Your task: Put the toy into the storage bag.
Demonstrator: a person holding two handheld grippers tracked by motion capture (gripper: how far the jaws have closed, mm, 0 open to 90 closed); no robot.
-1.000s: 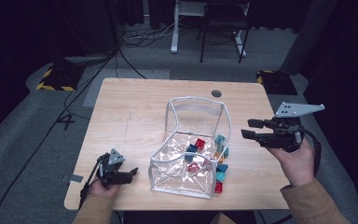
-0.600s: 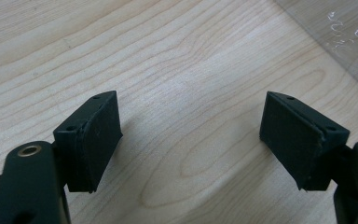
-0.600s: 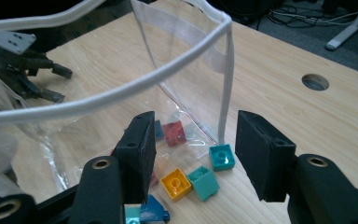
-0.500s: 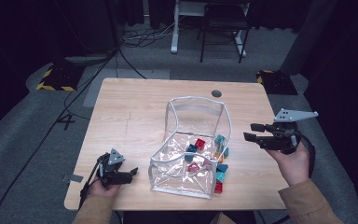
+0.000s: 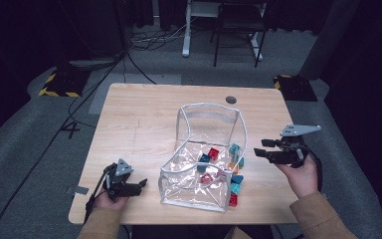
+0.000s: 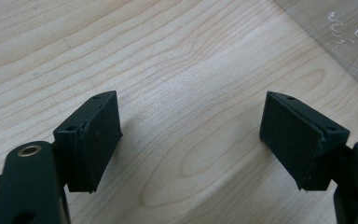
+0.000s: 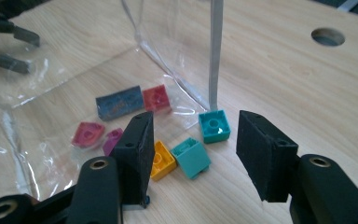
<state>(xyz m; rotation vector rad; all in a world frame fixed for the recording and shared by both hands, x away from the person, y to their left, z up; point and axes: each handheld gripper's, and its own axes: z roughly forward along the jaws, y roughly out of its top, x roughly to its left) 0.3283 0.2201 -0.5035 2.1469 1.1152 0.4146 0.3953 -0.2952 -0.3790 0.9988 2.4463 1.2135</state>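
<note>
Teal bricks [image 7: 214, 126] lie on the counter [image 5: 144, 119] just beside the clear bag [image 5: 206, 149], ahead of my right tongs [image 7: 193, 149]. Its jaws have just been opening, nothing between them. My left tongs [image 6: 191, 130] rest apart, empty.

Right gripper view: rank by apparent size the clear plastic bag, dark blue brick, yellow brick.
1. Clear plastic bag, by far largest.
2. Dark blue rectangular brick.
3. Yellow brick, partly hidden by a jaw and nearer the camera, so this rank is unsure.

Clear bag [image 5: 206, 149], bricks [image 5: 235, 167], right tool [image 5: 259, 148]
</note>
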